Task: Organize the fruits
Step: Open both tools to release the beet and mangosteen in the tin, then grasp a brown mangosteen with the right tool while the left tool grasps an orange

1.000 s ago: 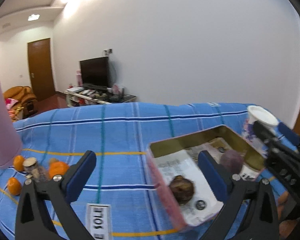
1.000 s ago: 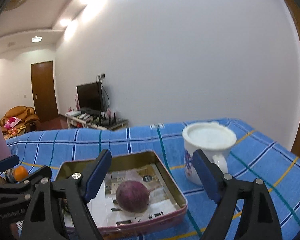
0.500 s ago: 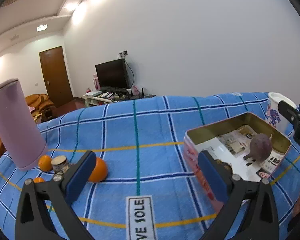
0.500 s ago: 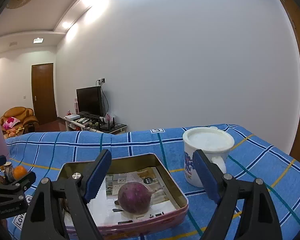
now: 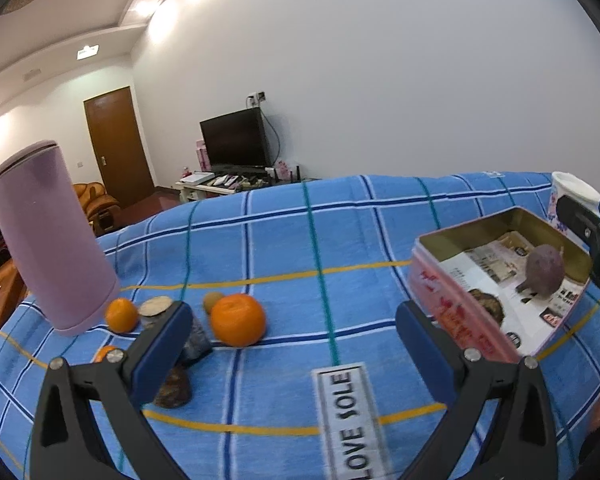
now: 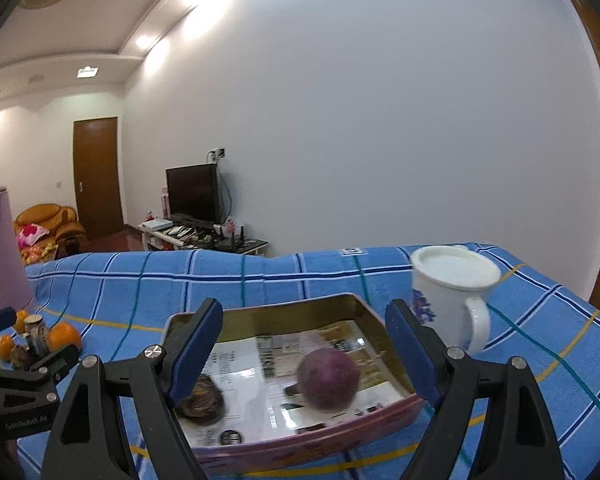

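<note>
We hold the left tool [image 5: 294, 334] tipped downward over the blue checked cloth [image 5: 284, 240], jaws wide and empty, the large orange [image 5: 238, 320] just ahead between them; our right tool [image 6: 304, 344] points nearly level, jaws spread wide with nothing gripped, over the pink tin [image 6: 300, 446]; in the tin lie a purple fruit [image 6: 328, 378] and a dark brown one [image 6: 200, 400]; a white mug [image 6: 452, 300] stands beside it.
</note>
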Demonstrator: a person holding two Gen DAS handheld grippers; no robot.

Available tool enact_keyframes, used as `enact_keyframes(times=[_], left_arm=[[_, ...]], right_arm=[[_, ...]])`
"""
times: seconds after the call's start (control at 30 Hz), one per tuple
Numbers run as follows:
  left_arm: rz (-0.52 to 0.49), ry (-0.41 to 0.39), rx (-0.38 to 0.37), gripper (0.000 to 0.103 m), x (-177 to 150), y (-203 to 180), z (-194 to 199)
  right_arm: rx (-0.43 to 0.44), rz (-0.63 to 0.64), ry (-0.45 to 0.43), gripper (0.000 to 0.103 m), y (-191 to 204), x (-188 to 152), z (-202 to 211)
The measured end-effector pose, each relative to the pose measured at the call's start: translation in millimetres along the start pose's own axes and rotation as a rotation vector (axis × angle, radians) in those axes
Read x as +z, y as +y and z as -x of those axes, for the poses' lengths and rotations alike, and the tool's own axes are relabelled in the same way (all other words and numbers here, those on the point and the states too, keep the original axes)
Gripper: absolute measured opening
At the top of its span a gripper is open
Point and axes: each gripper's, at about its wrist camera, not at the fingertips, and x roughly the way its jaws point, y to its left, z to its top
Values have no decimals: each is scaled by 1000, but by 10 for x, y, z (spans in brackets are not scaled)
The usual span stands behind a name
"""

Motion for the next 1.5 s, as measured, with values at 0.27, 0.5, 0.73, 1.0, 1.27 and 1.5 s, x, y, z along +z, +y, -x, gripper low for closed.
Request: enact_keyframes(times=[0.27, 0.5, 0.73, 1.0, 1.27, 1.5], left_arm=[[-2, 8, 12, 103, -53, 251, 13], [35, 29, 17, 103, -85, 498, -31], [53, 42, 35, 103, -110, 712, -79], [78, 60, 42, 103, -155, 984, -123], [102, 100, 47, 103, -204, 1304, -206], [122, 125, 11, 103, -233, 1631, -218]], right_arm=[[37, 42, 34, 84, 373, -27, 3], [90, 35, 78, 84, 687, -45, -19], [138, 44, 88, 84, 1047, -67, -13], [189, 33, 111, 84, 1346, -79, -48], [236, 31, 141, 84, 1638, -86, -85], [274, 62, 175, 84, 1845, -89, -133]])
